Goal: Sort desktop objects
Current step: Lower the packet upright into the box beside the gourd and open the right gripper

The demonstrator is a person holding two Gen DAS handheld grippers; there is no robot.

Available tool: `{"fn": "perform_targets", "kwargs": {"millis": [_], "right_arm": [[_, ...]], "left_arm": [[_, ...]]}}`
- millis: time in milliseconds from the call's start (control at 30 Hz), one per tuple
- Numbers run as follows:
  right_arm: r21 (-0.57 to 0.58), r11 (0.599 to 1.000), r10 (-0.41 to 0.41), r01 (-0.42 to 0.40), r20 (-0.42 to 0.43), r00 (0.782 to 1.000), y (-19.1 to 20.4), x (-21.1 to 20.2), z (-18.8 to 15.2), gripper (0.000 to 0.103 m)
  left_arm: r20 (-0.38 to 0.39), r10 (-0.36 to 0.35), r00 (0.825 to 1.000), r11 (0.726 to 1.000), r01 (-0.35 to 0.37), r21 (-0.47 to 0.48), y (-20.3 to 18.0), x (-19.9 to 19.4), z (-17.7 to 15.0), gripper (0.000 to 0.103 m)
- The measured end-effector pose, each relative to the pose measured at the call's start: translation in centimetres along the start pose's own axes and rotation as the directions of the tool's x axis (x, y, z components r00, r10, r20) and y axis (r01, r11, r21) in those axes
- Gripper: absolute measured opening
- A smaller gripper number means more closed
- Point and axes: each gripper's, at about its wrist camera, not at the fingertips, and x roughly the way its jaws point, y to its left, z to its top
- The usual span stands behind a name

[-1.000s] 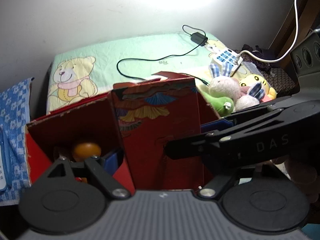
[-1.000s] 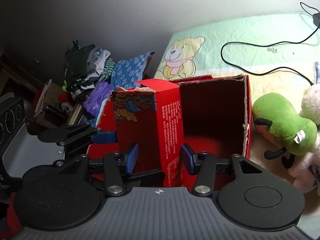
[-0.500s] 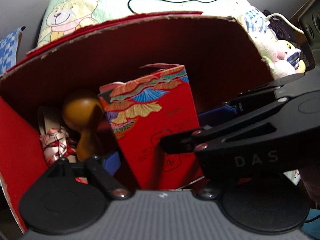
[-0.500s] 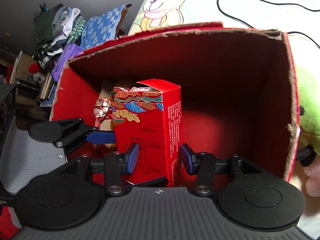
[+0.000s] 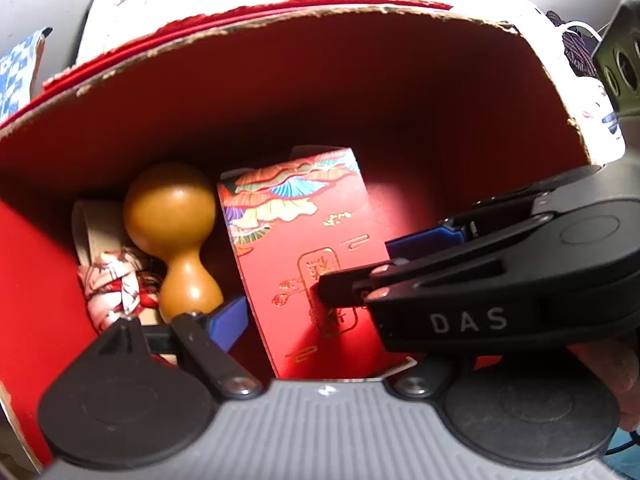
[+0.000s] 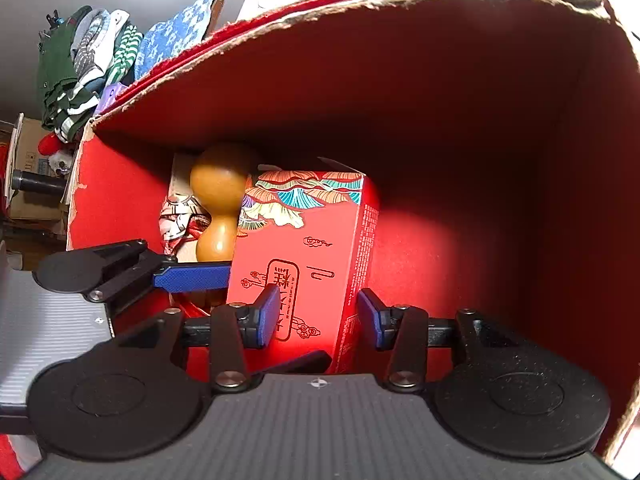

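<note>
Right hand-held gripper [image 6: 317, 316], nearest, spread wide, blue pads flanking but clear of the red carton [image 6: 308, 256] standing inside the large red box [image 6: 520, 128]. Left hand-held gripper [image 6: 192, 277]: state cannot be told. Beyond, a gourd [image 5: 170, 216] and patterned cloth bundle [image 5: 110, 280].

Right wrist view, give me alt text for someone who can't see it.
The right gripper straddles an upright red carton with a colourful fan pattern, deep inside a big red cardboard box. Left of the carton stand a tan gourd and a patterned cloth bundle, with the left gripper's blue finger pad reaching in. Clothes are piled outside the box.
</note>
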Motion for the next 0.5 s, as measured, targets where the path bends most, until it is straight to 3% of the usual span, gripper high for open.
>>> {"fn": "perform_targets", "kwargs": {"millis": [500], "right_arm": [[-0.004,1.000,-0.014,0.015,0.054,0.998,0.12,-0.04,0.04,0.047]], "left_arm": [[0.032,0.027,0.999,0.999,-0.026,-0.025,-0.07,-0.25,-0.60,0.086]]}}
